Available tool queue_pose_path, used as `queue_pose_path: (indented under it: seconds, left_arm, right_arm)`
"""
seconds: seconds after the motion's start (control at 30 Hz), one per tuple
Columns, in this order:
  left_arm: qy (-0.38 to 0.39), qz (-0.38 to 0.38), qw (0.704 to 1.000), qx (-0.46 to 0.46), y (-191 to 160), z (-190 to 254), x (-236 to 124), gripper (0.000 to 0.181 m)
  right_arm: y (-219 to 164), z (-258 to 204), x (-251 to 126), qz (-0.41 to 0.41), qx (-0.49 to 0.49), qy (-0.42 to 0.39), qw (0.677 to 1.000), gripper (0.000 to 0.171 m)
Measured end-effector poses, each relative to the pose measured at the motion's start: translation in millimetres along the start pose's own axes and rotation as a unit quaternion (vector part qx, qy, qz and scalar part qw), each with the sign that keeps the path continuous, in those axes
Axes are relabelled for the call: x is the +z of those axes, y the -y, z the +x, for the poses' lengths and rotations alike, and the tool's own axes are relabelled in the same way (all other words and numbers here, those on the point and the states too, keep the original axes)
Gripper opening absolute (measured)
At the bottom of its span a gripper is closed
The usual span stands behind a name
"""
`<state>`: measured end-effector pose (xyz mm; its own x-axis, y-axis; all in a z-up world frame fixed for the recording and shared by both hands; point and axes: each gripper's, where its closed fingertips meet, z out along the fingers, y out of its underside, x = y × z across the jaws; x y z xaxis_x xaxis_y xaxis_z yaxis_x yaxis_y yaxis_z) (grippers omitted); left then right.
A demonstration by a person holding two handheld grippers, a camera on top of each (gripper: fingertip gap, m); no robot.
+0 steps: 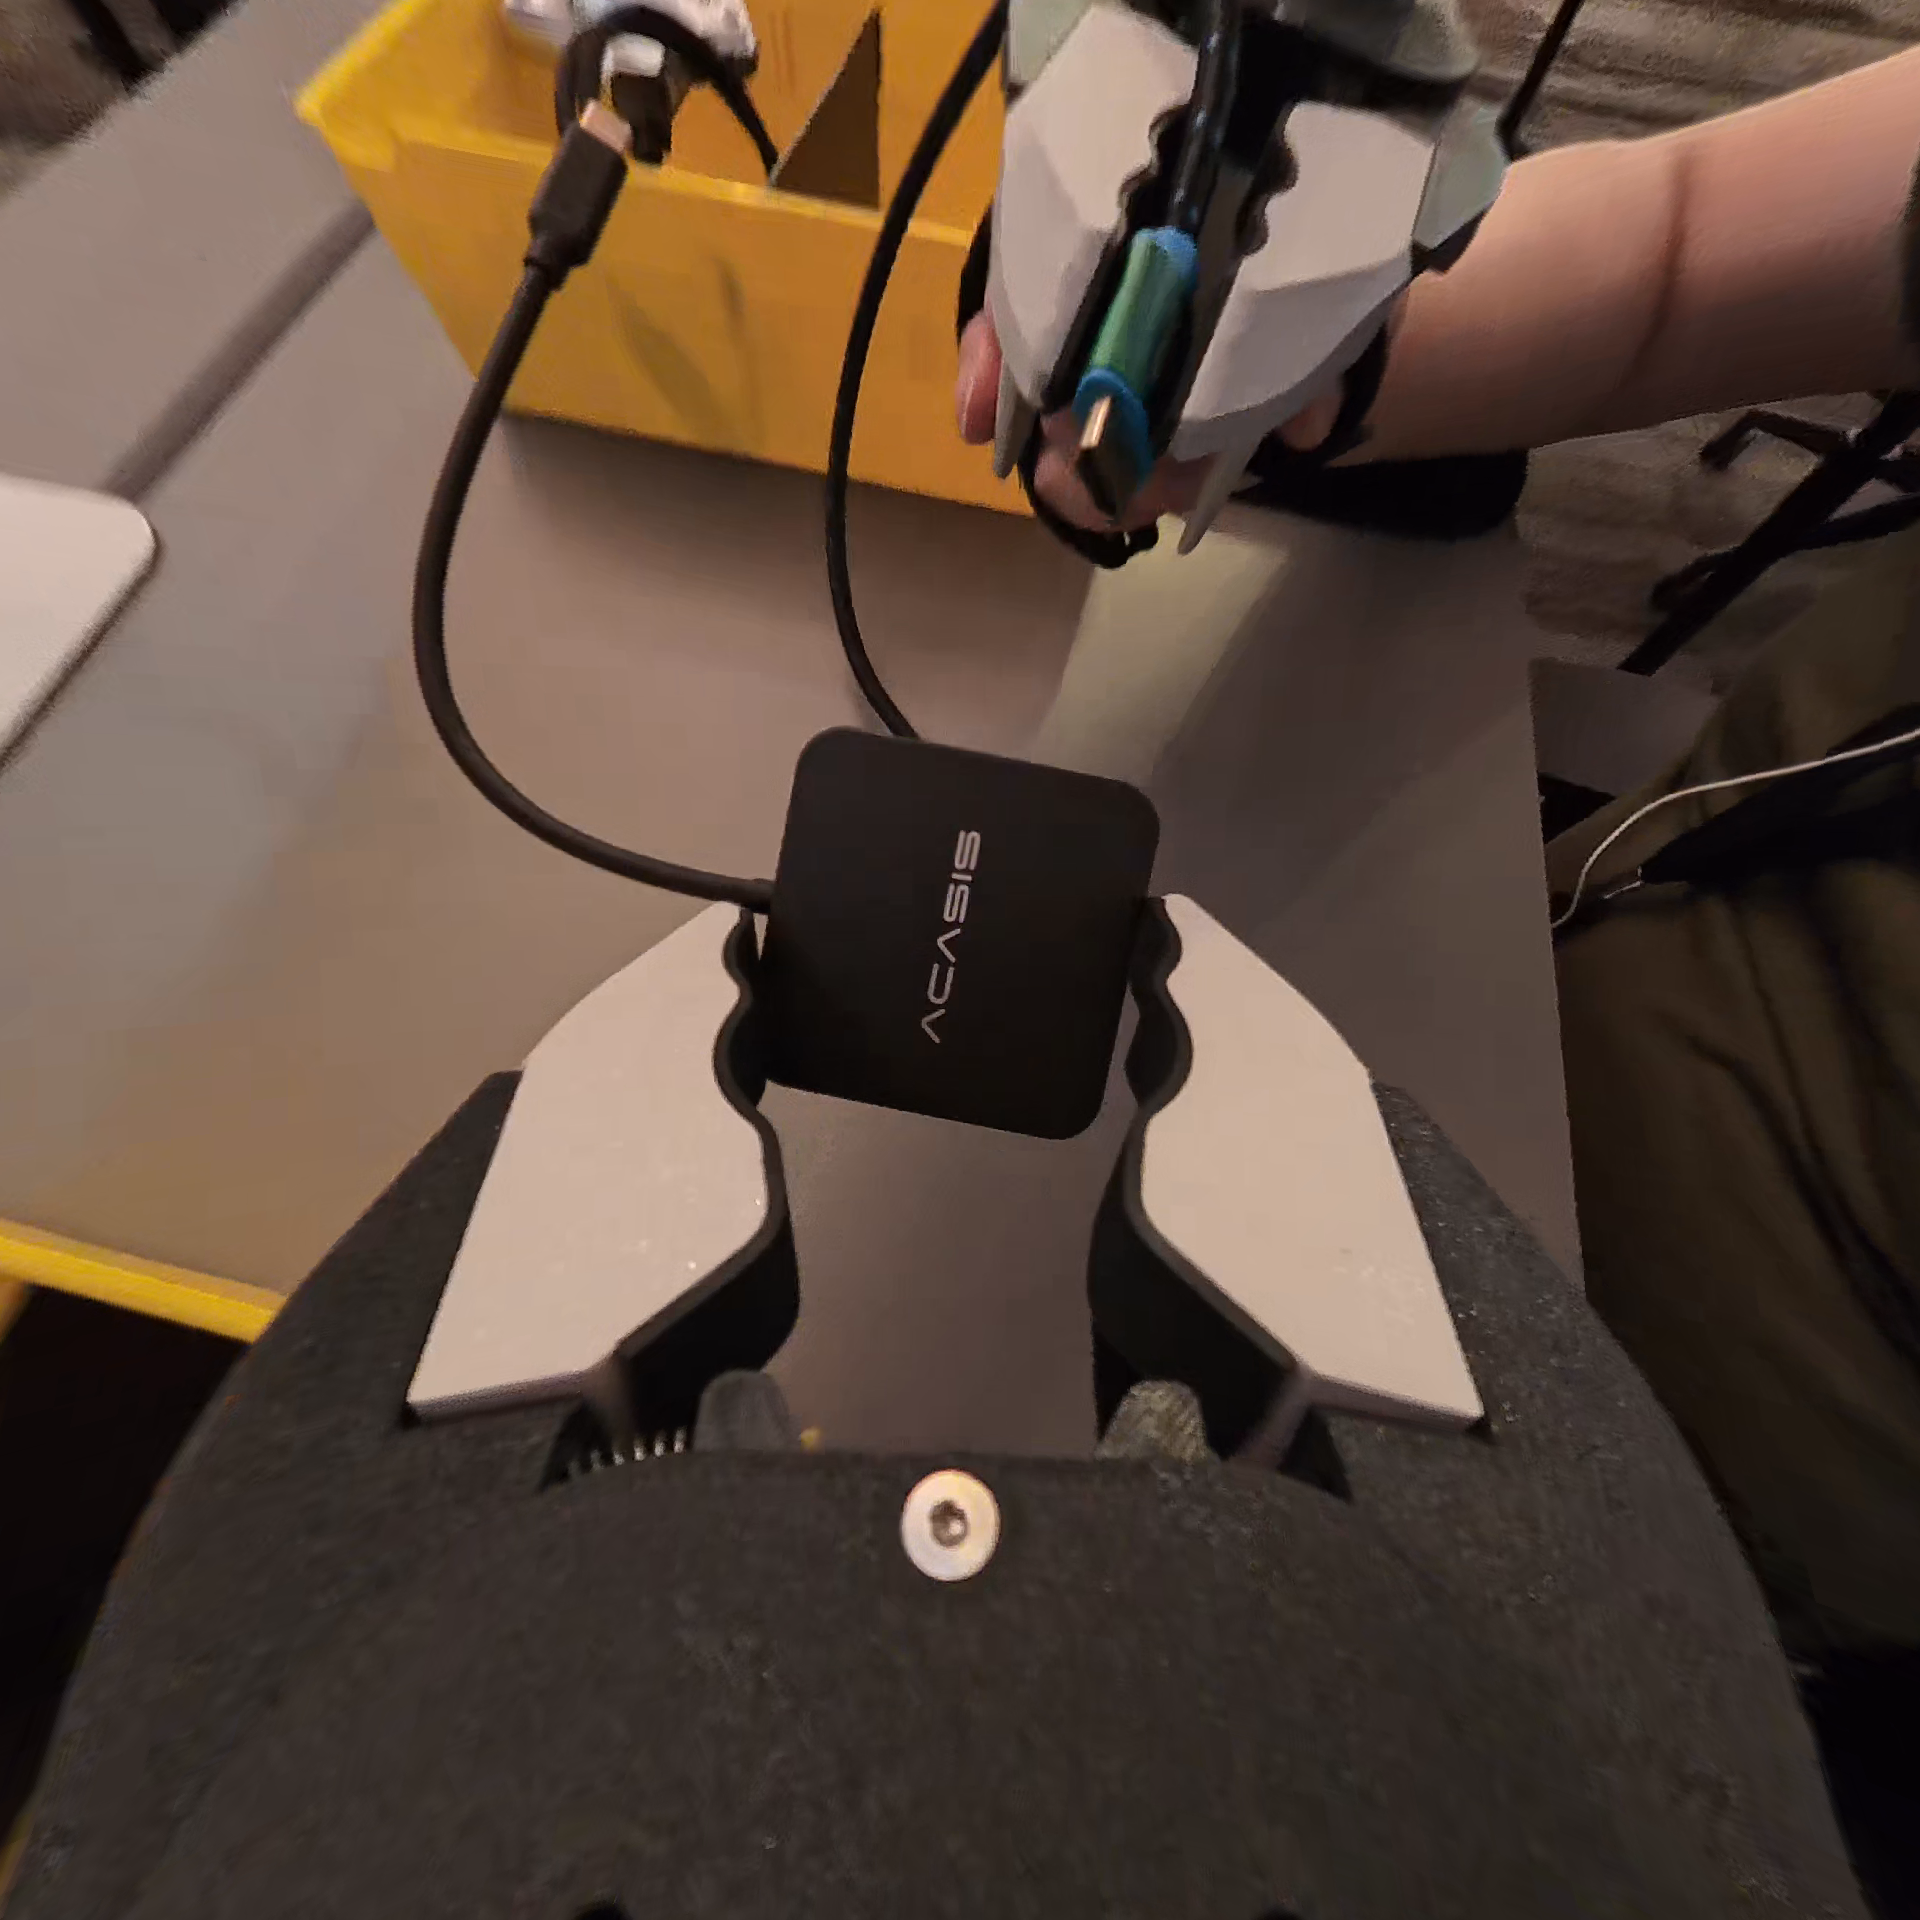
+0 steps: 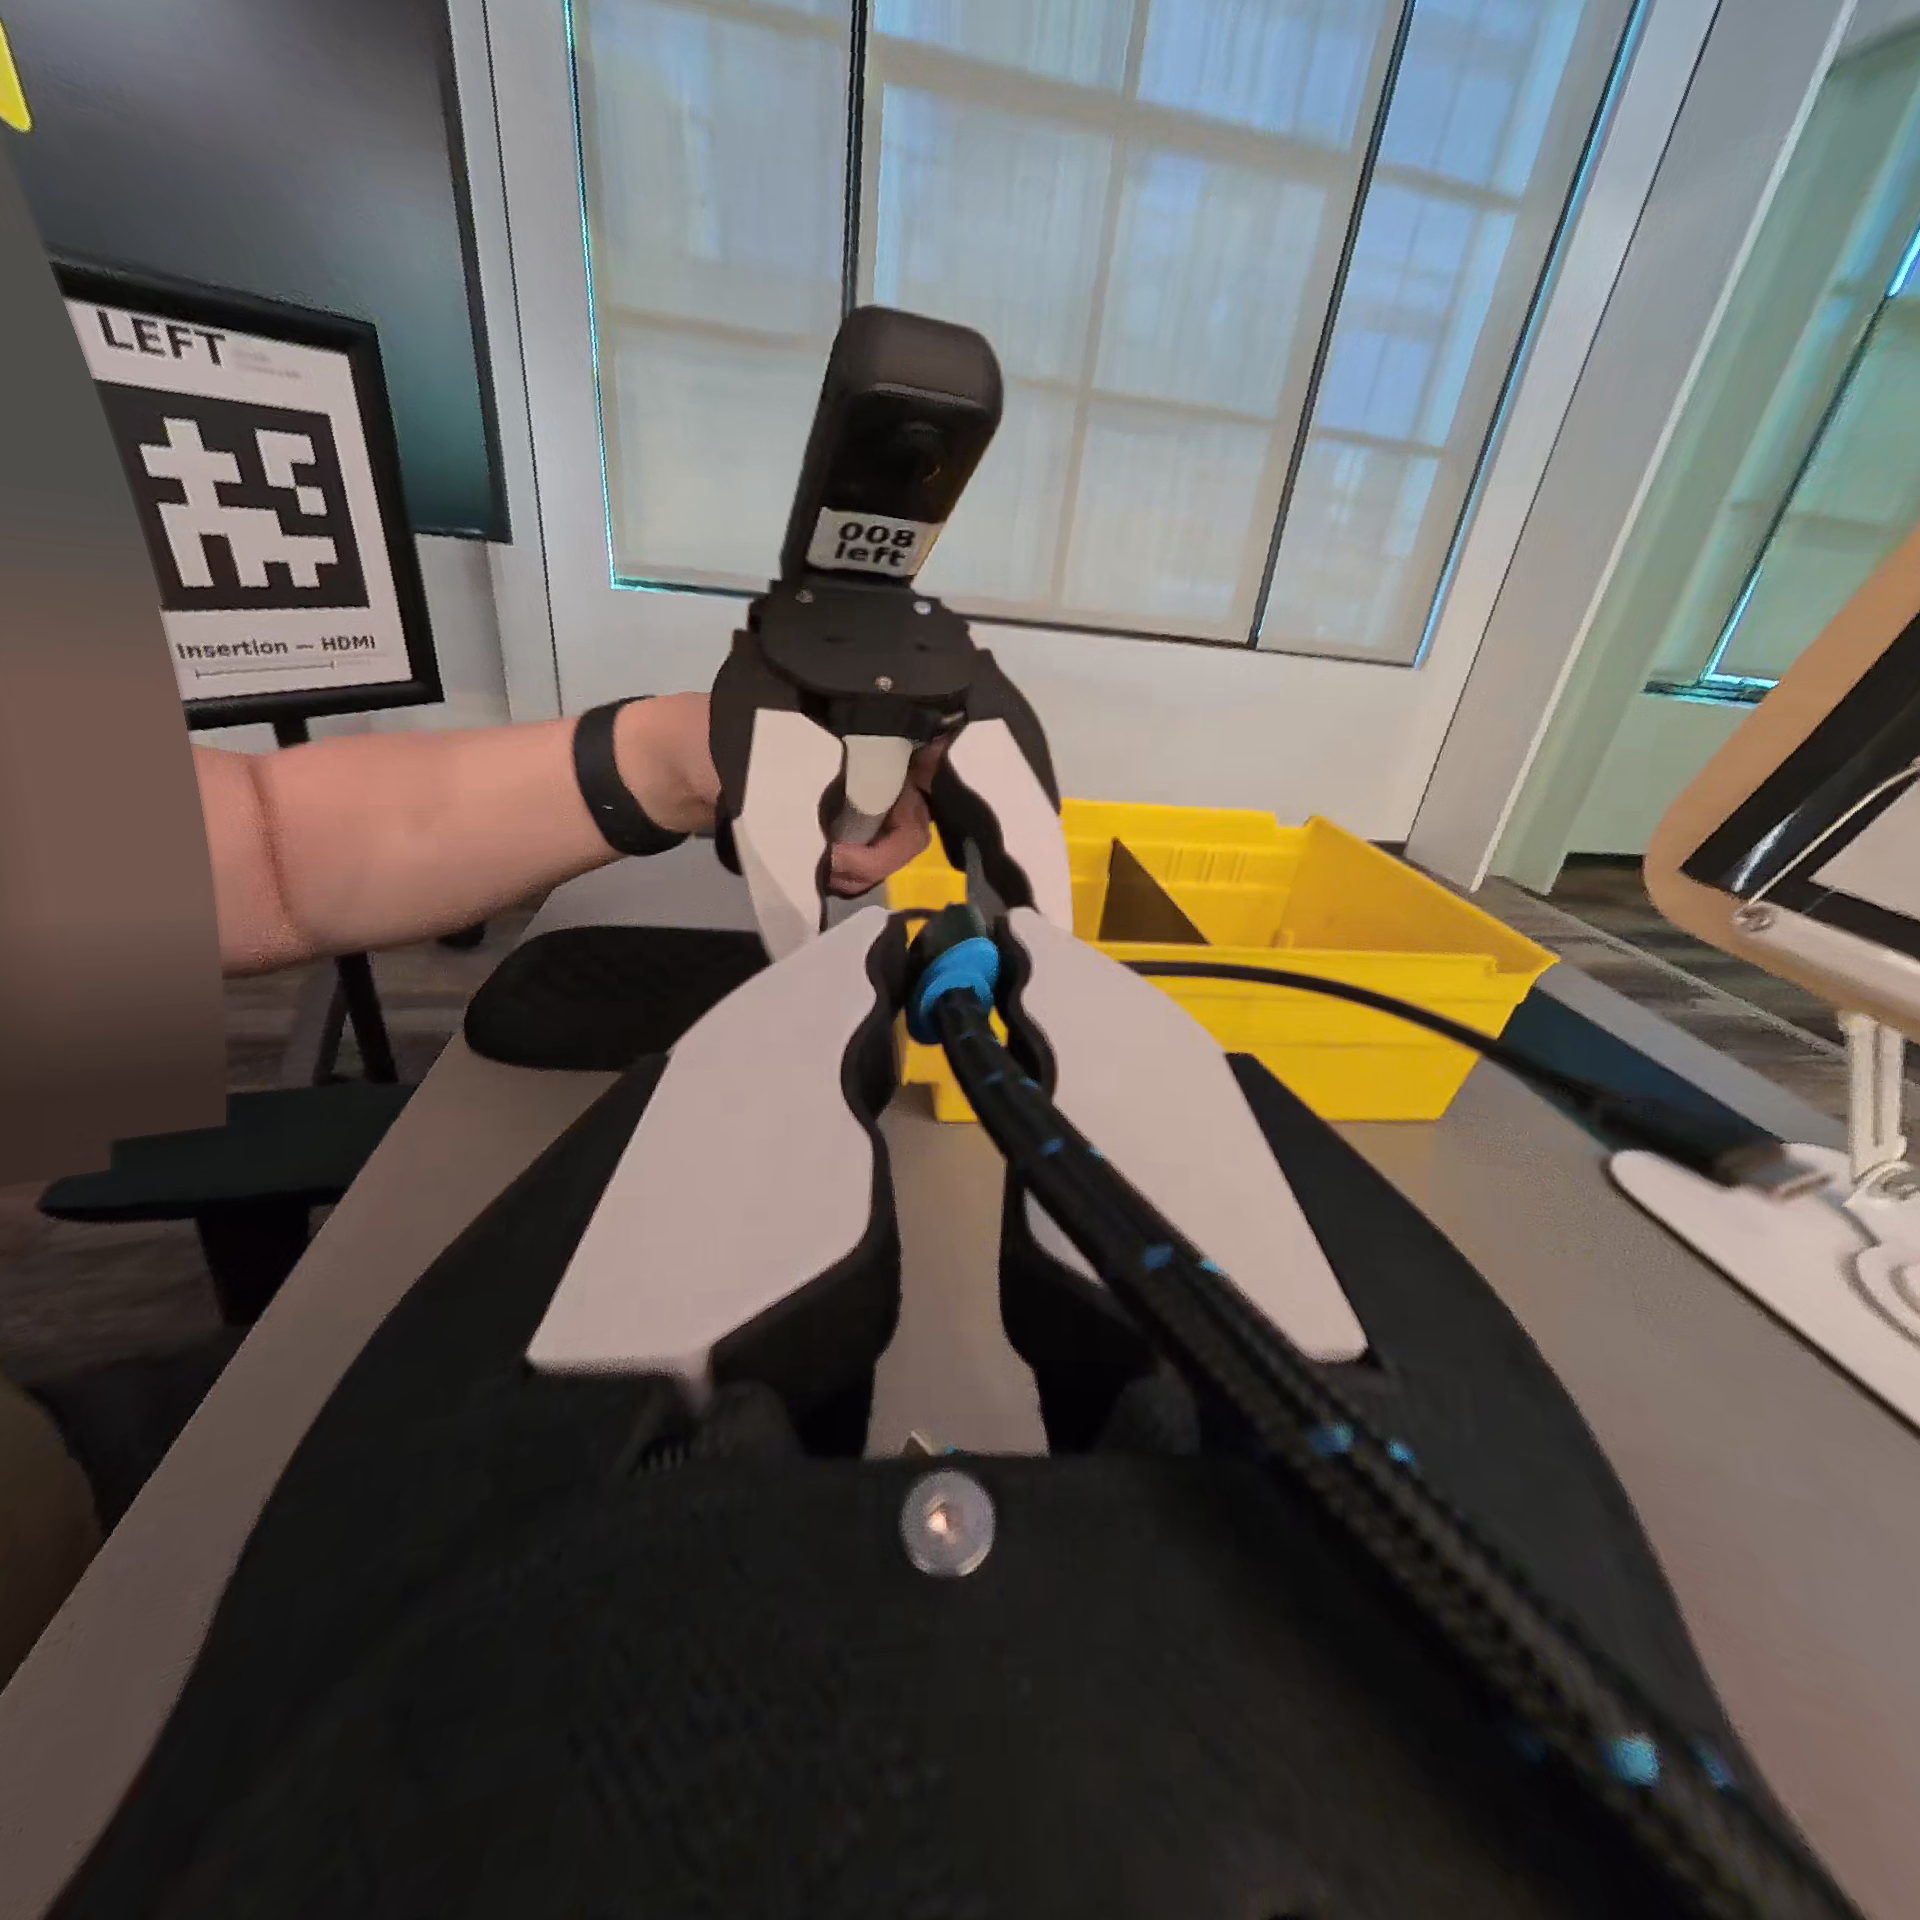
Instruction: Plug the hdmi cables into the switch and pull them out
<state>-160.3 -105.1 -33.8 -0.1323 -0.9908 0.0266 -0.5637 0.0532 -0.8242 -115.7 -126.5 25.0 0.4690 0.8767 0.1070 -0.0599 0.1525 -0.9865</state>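
Note:
My left gripper is shut on the black square switch, clamping its two sides just above the grey table. Two thin black leads run from the switch toward the yellow bin. My right gripper hangs beyond and above the switch, shut on an HDMI plug with a blue and green collar. The plug's metal tip is bare and apart from the switch. In the right wrist view my right gripper grips the blue collar. The braided black cable trails back. The left gripper is just beyond.
A yellow bin stands at the back of the table and also shows in the right wrist view. One lead's loose plug rests on a white stand base at the right. A framed marker sign and a black chair stand to the left. My hands' fingertips stand some 8 cm from each other.

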Motion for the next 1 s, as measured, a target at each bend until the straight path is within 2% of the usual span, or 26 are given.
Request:
queue_pose_path:
  seconds: [0.17, 0.33, 0.43, 0.5, 0.6, 0.73, 0.9, 1.0]
  left_arm:
    - [-0.041, 0.037, 0.994, 0.094, 50.8, -6.2, -24.2, 0.069]
    - [-0.021, 0.041, 0.983, 0.180, 101.5, -26.2, -39.7, 0.069]
    - [0.016, 0.046, 0.977, 0.206, 116.1, -42.3, -41.0, 0.069]
    - [0.043, 0.050, 0.976, 0.208, 113.6, -52.4, -37.8, 0.069]
    - [0.040, 0.077, 0.976, 0.201, 100.8, -51.9, -32.8, 0.069]
    - [0.050, 0.056, 0.978, 0.193, 90.3, -58.0, -34.0, 0.069]
    - [0.071, 0.046, 0.979, 0.187, 83.4, -71.9, -38.1, 0.069]
    - [0.071, 0.038, 0.980, 0.181, 77.3, -77.4, -36.1, 0.069]
  right_arm:
    - [37.5, 8.5, -6.1, 0.026, -0.017, -0.021, 0.999, 0.016]
    - [82.1, 20.4, 6.9, 0.017, -0.081, -0.032, 0.996, 0.016]
    - [97.8, 30.8, 22.2, -0.004, -0.090, -0.032, 0.995, 0.016]
    - [103.1, 34.5, 28.6, -0.009, -0.073, -0.024, 0.997, 0.016]
    - [99.1, 43.1, 29.2, 0.001, -0.026, -0.034, 0.999, 0.016]
    - [73.5, 54.6, 29.8, -0.006, 0.083, -0.013, 0.996, 0.015]
    - [55.3, 65.7, 29.7, 0.021, 0.264, 0.027, 0.964, 0.015]
    - [44.9, 70.9, 30.5, 0.022, 0.286, 0.031, 0.957, 0.015]
